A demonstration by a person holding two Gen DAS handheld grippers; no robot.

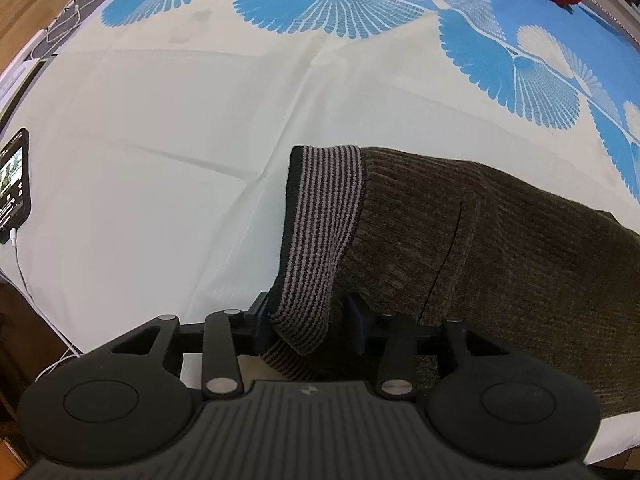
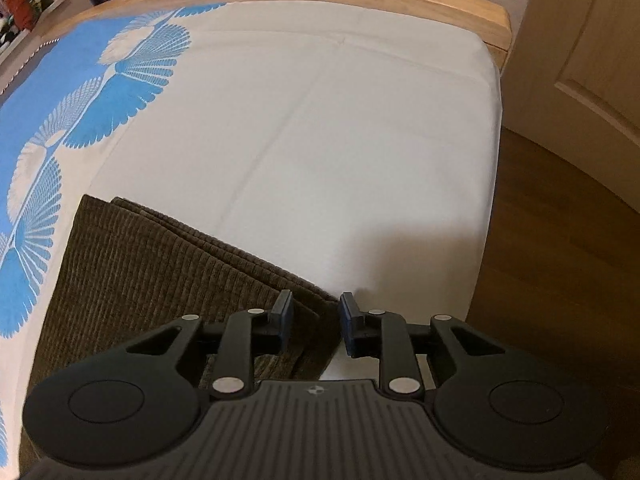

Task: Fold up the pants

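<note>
Pants (image 1: 500, 248) lie on the bed (image 1: 160, 140). Left tongs (image 1: 308, 320) pinch their striped waistband (image 1: 320, 232). Right tongs (image 2: 314, 320) stand parted around a corner, not clamped.

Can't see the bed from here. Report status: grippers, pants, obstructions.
Left hand-held gripper shut on pants' striped waistband. Right hand-held gripper open, straddling the pants edge. Pants flat on bed sheet. Phone far left, clear of the fold.

Both tools are looking alike — the left tongs (image 1: 308, 320) and right tongs (image 2: 314, 322) are showing matte black linkage arms with silver rivets, dark blue pads on the fingertips (image 2: 347, 320), two round black discs, and a grey ribbed body bearing a small round emblem.
</note>
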